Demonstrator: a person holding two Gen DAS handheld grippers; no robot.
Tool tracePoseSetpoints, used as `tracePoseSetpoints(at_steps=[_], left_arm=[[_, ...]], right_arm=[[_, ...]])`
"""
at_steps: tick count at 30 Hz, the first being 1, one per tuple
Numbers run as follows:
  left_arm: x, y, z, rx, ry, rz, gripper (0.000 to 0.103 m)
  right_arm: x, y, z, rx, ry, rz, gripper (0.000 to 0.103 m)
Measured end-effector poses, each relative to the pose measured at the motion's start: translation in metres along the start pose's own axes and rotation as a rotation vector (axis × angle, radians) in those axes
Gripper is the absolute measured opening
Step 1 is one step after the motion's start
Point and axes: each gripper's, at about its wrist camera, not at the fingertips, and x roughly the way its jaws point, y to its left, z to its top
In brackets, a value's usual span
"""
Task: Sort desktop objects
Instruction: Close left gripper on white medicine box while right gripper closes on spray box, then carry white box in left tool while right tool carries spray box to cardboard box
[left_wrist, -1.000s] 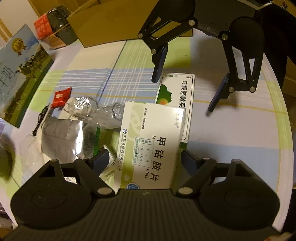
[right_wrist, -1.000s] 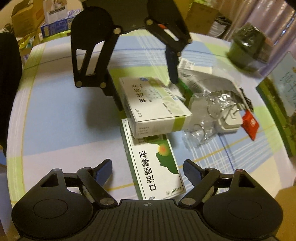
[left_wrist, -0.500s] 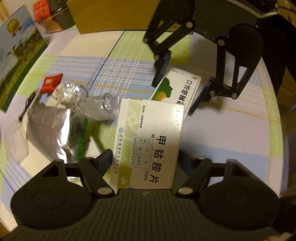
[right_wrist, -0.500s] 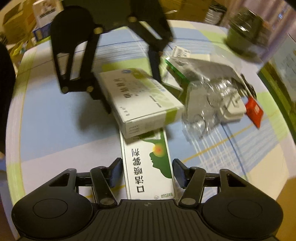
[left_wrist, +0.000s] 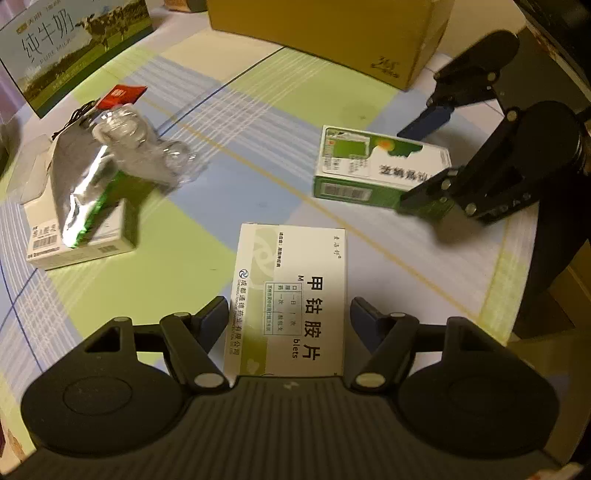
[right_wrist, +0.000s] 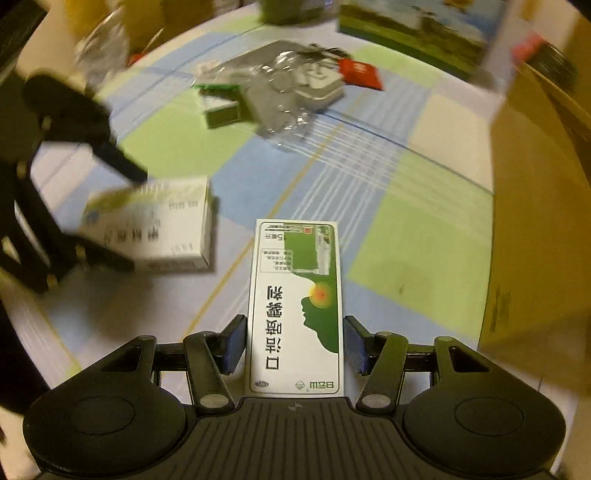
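Two cartons lifted, one in each pair of tongs

Our left tongs (left_wrist: 288, 317) are closed on the long sides of the white pill box (left_wrist: 290, 295), and our right tongs (right_wrist: 294, 341) are closed the same way on the narrow green spray box (right_wrist: 295, 306); both boxes are held clear of the table (left_wrist: 229, 147), out over its middle. We judge them light, stiff cartons with smooth printed faces: they may slide if the grip is slack and dent if it is hard, so the long sides near the near end are the place to hold. Further out, toward the far left edge, lies a foil pouch (left_wrist: 81, 177) on another box (left_wrist: 79, 240) under crinkled clear plastic (left_wrist: 144, 147), soft and slippery. A brown carton (left_wrist: 332, 33) stands at the far edge.
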Motion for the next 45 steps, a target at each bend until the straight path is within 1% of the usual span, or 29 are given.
tracePoseSetpoints(at_steps=[2,4,8,10,11,12,13,18,21,29,30,31,35,40,45], left_arm=[[0.001,-0.006,-0.003,-0.004,-0.019,0.015,0.078],[0.003,-0.008,-0.006,-0.008,-0.03,0.046,0.078],[0.005,-0.009,-0.012,-0.055,-0.056,0.056,0.078],[0.005,-0.014,-0.014,-0.061,-0.073,0.065,0.077],[0.005,-0.015,-0.014,-0.064,-0.079,0.072,0.075],[0.006,-0.015,-0.014,-0.071,-0.08,0.078,0.07],[0.006,-0.015,-0.014,-0.085,-0.082,0.082,0.07],[0.004,-0.011,-0.016,-0.247,-0.094,0.14,0.07],[0.004,-0.013,-0.018,-0.309,-0.113,0.158,0.069],[0.011,-0.016,-0.019,-0.367,-0.118,0.181,0.07],[0.012,-0.016,-0.019,-0.37,-0.12,0.187,0.07],[0.012,-0.017,-0.019,-0.373,-0.122,0.195,0.07],[0.011,-0.021,-0.017,-0.412,-0.118,0.21,0.068],[-0.004,-0.03,-0.011,-0.479,-0.179,0.203,0.068],[-0.017,-0.04,0.004,-0.5,-0.217,0.186,0.068]], right_arm=[[-0.004,0.005,-0.008,-0.014,-0.026,-0.013,0.055],[-0.003,0.006,-0.013,-0.018,-0.04,-0.009,0.059],[-0.007,0.001,-0.026,0.024,-0.097,-0.024,0.064],[-0.009,-0.002,-0.03,0.061,-0.126,0.003,0.065],[-0.008,-0.002,-0.03,0.07,-0.135,0.009,0.065],[-0.007,-0.001,-0.03,0.067,-0.141,0.005,0.065],[-0.006,0.0,-0.029,0.062,-0.148,0.0,0.065],[0.0,-0.001,-0.027,0.09,-0.166,-0.021,0.065],[0.005,0.0,-0.026,0.094,-0.164,-0.017,0.065],[0.01,-0.001,-0.027,0.102,-0.168,-0.02,0.063],[0.011,-0.001,-0.027,0.103,-0.167,-0.019,0.062],[0.012,0.0,-0.027,0.104,-0.164,-0.02,0.054],[0.009,0.0,-0.029,0.105,-0.18,-0.034,0.052],[-0.011,-0.002,-0.033,0.132,-0.222,-0.037,0.052],[-0.038,-0.013,-0.036,0.188,-0.276,-0.053,0.052]])
